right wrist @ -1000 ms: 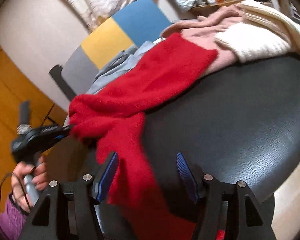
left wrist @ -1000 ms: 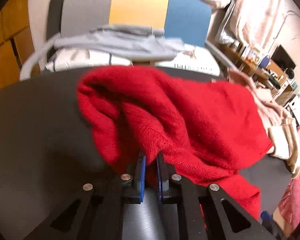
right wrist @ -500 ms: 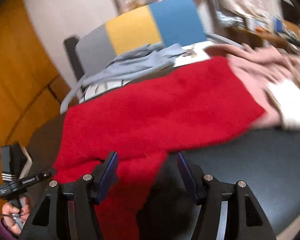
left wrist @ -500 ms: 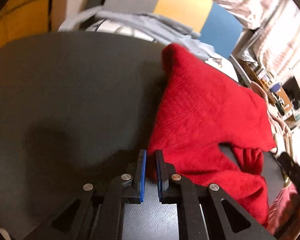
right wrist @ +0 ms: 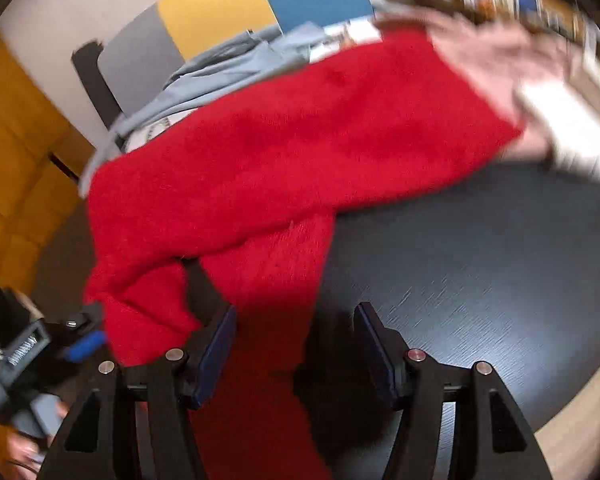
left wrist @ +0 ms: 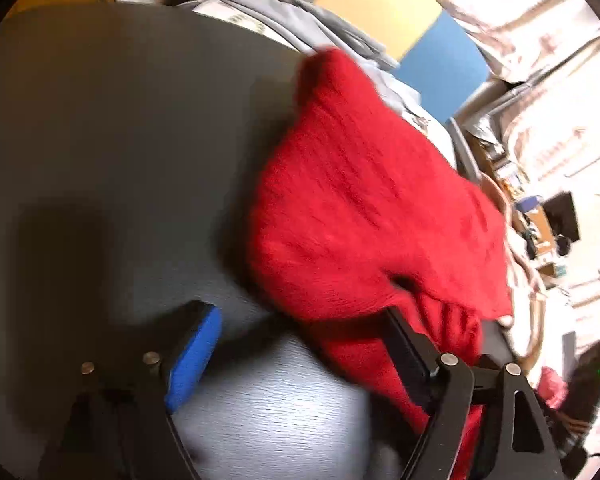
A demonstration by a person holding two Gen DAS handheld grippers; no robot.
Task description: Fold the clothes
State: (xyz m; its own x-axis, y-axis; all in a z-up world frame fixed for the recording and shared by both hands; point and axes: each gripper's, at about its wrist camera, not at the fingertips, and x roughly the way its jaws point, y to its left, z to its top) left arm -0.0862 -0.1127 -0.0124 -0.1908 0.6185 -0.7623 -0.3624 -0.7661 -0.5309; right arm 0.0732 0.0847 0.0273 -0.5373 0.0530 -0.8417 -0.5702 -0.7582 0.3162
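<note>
A red knit sweater lies spread on the dark round table. My left gripper is open at the sweater's near edge, and the knit drapes over its right finger. In the right wrist view the sweater stretches across the table, with one sleeve running down over the near edge. My right gripper stands open with that sleeve lying between its fingers. The left gripper shows at the sweater's lower left corner, held by a hand.
A grey garment hangs over a chair with a grey, yellow and blue back behind the table. A pink and cream garment lies at the table's right, touching the sweater. Cluttered shelves stand far right.
My left gripper has opened and let go of the red sweater, which now lies flatter. The right gripper has moved in over the hanging sleeve.
</note>
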